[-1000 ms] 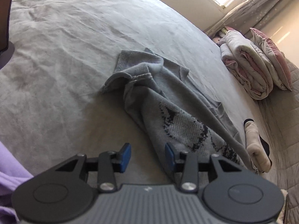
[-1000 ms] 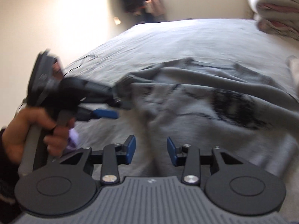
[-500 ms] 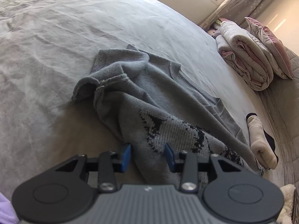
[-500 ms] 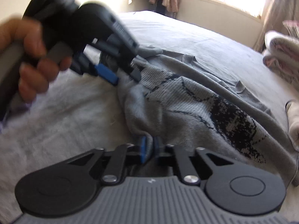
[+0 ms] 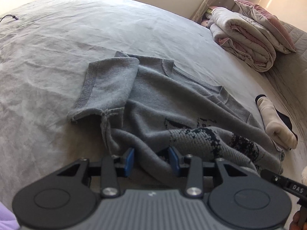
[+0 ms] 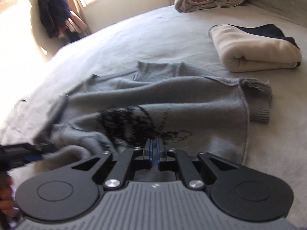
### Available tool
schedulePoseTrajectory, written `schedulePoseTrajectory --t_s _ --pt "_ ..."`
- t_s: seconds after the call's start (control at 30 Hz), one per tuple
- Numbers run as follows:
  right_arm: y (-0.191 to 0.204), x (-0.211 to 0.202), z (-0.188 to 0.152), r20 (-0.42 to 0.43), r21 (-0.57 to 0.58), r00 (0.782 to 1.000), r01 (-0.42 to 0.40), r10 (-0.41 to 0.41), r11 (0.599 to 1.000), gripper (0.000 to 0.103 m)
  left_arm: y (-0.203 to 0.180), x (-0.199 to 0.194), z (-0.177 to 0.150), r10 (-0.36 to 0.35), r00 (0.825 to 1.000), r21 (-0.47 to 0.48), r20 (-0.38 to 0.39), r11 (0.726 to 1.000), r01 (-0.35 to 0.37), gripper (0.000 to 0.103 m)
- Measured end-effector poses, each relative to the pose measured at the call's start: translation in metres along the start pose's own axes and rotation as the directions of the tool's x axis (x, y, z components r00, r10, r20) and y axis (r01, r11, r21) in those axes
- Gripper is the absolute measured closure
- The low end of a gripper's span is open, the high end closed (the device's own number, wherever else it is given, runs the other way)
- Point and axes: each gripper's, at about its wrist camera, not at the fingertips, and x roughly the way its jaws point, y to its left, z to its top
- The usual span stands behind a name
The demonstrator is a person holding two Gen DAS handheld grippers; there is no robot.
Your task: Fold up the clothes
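Observation:
A grey knit sweater (image 5: pixel 153 99) with a black pattern lies crumpled on the grey bed (image 5: pixel 76 28). My left gripper (image 5: pixel 151 161) is open, its blue pads either side of a fold at the sweater's near edge. In the right wrist view the sweater (image 6: pixel 172 99) spreads ahead, one sleeve to the right. My right gripper (image 6: pixel 154 151) is shut on the sweater's near edge by the black pattern. The left gripper (image 6: pixel 28 157) shows at the left edge there, at the sweater's other end.
A folded cream and dark garment (image 6: pixel 255 51) lies to the right of the sweater, also in the left wrist view (image 5: pixel 274 122). A rolled duvet (image 5: pixel 243 38) and a pink pillow (image 5: pixel 268 21) sit at the bed's far side. Dark clothes (image 6: pixel 53 13) hang by the window.
My right gripper closed on the sweater's near edge and shifted right. My left gripper moved forward, so a fold of the sweater now sits between its open fingers. The sleeve has flattened out.

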Motion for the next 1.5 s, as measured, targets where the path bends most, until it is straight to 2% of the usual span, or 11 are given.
schedulePoseTrajectory --t_s 0.03,0.1,0.33,0.5,0.73,0.8,0.93,1.03,1.13,1.33,1.5 --pt "0.006 -0.005 0.0 -0.001 -0.017 1.0 -0.031 0.031 0.999 0.084 0.0 -0.001 0.0 -0.009 1.0 0.007 -0.006 1.0 0.01 0.064" --pt "0.021 -0.013 -0.005 -0.02 -0.074 0.996 -0.091 0.09 0.993 0.067 0.0 -0.005 -0.001 -0.031 0.999 0.017 -0.019 0.999 0.032 0.064" --pt "0.076 -0.026 -0.038 -0.134 -0.25 0.964 -0.256 0.229 0.934 0.06 0.01 -0.013 -0.007 -0.016 0.999 0.014 -0.034 1.0 0.017 0.064" --pt "0.108 -0.017 -0.066 -0.191 -0.393 0.962 -0.257 0.195 0.883 0.032 0.02 -0.013 -0.005 0.004 0.999 -0.015 -0.034 1.0 -0.004 0.064" --pt "0.12 -0.02 -0.082 -0.171 -0.571 0.978 -0.198 0.12 0.797 0.031 0.036 -0.014 -0.006 0.031 0.999 -0.052 -0.04 0.998 -0.033 0.069" --pt "0.114 -0.027 -0.077 -0.164 -0.564 0.978 -0.199 0.127 0.802 0.031 0.039 -0.014 -0.006 0.08 0.996 -0.048 -0.037 0.995 -0.082 0.083" --pt "0.086 -0.049 -0.066 -0.101 -0.534 0.99 -0.14 0.101 0.834 0.031 0.046 -0.016 -0.003 0.087 0.995 -0.062 -0.037 0.994 -0.09 0.087" --pt "0.057 -0.046 -0.051 -0.081 -0.456 0.997 -0.036 -0.001 0.889 0.031 0.042 -0.008 -0.004 0.047 0.997 -0.054 -0.063 0.997 -0.05 0.09" --pt "0.025 -0.04 -0.037 -0.104 -0.332 0.991 0.049 -0.088 0.942 0.031 0.034 0.001 -0.006 0.04 0.997 -0.04 -0.065 0.998 -0.042 0.091" --pt "-0.008 -0.035 -0.033 -0.186 -0.207 0.979 0.044 -0.084 0.977 0.031 0.018 0.014 -0.009 0.024 0.999 -0.019 -0.023 1.0 -0.025 0.097" --pt "-0.014 -0.022 -0.034 -0.239 -0.127 0.971 -0.007 -0.024 0.992 0.061 0.01 0.015 -0.012 0.026 0.999 0.0 0.028 1.0 -0.026 0.101"
